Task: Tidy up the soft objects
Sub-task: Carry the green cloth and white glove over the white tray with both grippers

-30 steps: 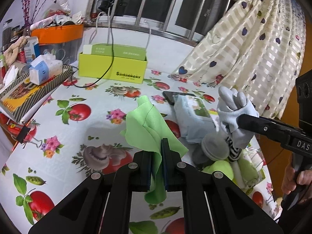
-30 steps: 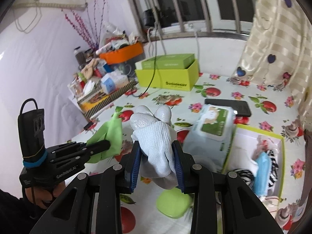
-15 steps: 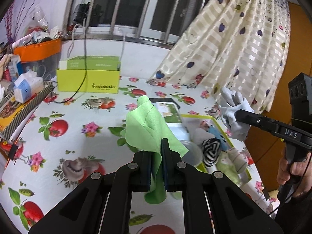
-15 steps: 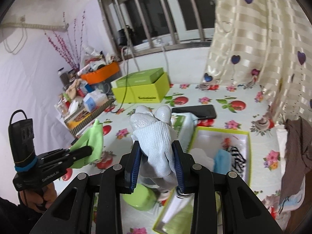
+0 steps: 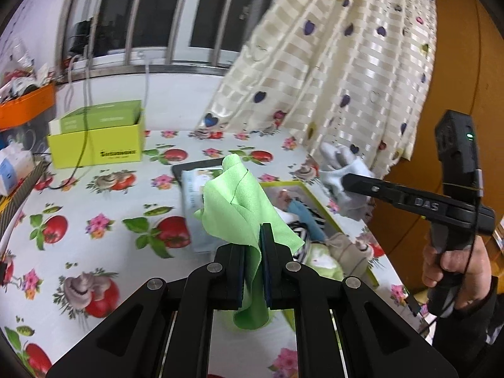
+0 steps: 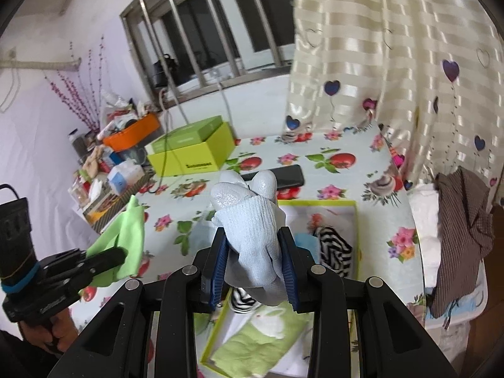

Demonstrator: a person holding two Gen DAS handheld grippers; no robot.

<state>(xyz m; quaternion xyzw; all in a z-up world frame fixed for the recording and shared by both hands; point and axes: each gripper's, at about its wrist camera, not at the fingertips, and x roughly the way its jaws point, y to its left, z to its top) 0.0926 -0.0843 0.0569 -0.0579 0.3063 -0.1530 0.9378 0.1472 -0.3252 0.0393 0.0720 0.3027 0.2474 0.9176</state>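
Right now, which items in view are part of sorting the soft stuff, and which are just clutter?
In play:
- green cloth, clamped in left gripper
- white glove, clamped in right gripper
- green-rimmed tray
- striped sock inside it

Lying about:
- phone
- yellow-green box
- wipes pack
- orange bin
- curtain

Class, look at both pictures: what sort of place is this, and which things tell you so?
Most likely a room in a home: a fruit-and-flower tablecloth covers the table, a heart-print curtain hangs beside a barred window.

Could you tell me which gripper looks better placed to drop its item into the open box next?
Probably the right gripper: its white glove hangs over the open box, while the left gripper holds the green cloth beside it.
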